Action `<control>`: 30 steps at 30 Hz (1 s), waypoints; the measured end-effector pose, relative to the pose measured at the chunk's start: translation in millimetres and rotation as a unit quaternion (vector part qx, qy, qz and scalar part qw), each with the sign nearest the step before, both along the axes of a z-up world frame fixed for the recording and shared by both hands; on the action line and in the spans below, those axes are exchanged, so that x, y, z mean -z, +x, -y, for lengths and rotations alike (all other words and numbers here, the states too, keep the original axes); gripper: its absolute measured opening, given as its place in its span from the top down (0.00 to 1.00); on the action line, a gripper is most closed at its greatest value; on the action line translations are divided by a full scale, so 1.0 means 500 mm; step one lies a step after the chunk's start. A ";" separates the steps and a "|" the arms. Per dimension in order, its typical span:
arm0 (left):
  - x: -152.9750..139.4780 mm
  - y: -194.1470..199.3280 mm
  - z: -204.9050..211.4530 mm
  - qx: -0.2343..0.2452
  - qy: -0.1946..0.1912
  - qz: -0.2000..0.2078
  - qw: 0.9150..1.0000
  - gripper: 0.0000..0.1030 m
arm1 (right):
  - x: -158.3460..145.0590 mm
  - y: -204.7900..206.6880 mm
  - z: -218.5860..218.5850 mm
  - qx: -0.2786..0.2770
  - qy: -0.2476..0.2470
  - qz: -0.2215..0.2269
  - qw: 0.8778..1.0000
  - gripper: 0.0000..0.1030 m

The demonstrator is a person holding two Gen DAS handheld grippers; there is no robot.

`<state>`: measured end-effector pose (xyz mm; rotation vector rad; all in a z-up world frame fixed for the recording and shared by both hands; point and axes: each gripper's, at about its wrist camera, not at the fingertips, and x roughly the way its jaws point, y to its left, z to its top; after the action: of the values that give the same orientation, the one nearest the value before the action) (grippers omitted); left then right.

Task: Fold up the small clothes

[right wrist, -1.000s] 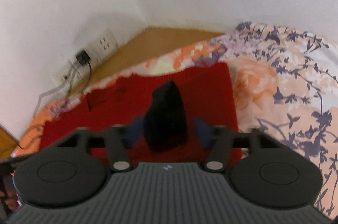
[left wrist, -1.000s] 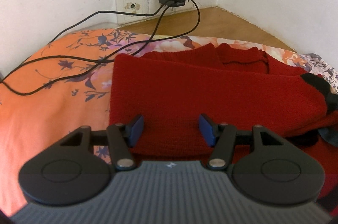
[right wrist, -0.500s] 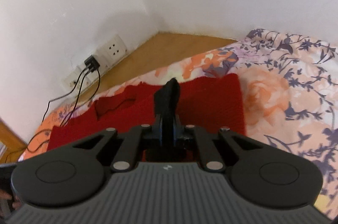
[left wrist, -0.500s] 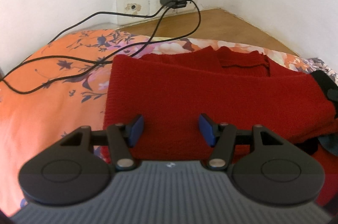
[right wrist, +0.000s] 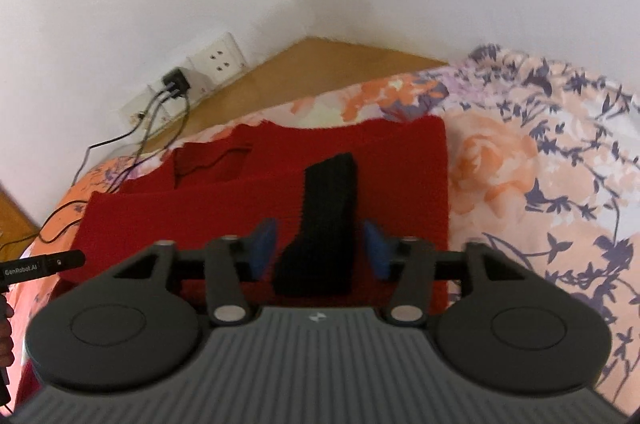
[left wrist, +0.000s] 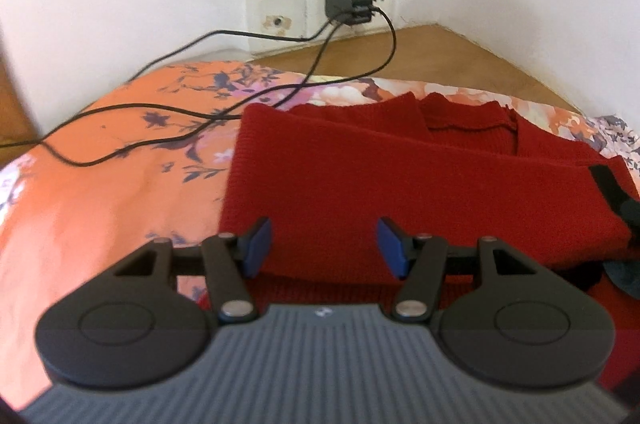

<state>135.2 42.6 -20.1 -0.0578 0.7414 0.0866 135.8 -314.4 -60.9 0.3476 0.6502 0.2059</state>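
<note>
sweater (right wrist: 360, 160) on bedspread (right wrist: 540, 184) | cuff (right wrist: 324, 220) atop sweater | cables (left wrist: 168, 112) left of it

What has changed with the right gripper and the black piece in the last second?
The right gripper closed on the black cuff half a second ago and has now opened, leaving it lying on the red sweater. The left gripper stayed open above the sweater.

A floral bedspread (left wrist: 100, 192) carries a folded red sweater (left wrist: 400, 184) and black cables (left wrist: 168, 140).
</note>
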 end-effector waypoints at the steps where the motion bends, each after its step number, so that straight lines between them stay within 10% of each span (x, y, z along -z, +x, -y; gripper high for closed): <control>1: -0.005 -0.014 0.001 -0.008 0.001 0.005 1.000 0.42 | -0.004 -0.010 0.000 -0.006 0.003 0.005 1.000 0.36; 30: -0.017 -0.387 -0.098 0.025 -0.003 -0.004 1.000 0.42 | -0.054 -0.475 -0.142 -0.031 -0.072 0.038 0.996 0.24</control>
<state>-58.4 91.8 -11.7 -0.0457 0.7516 0.0375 -101.9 -243.2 -34.1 0.1811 0.5965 0.2285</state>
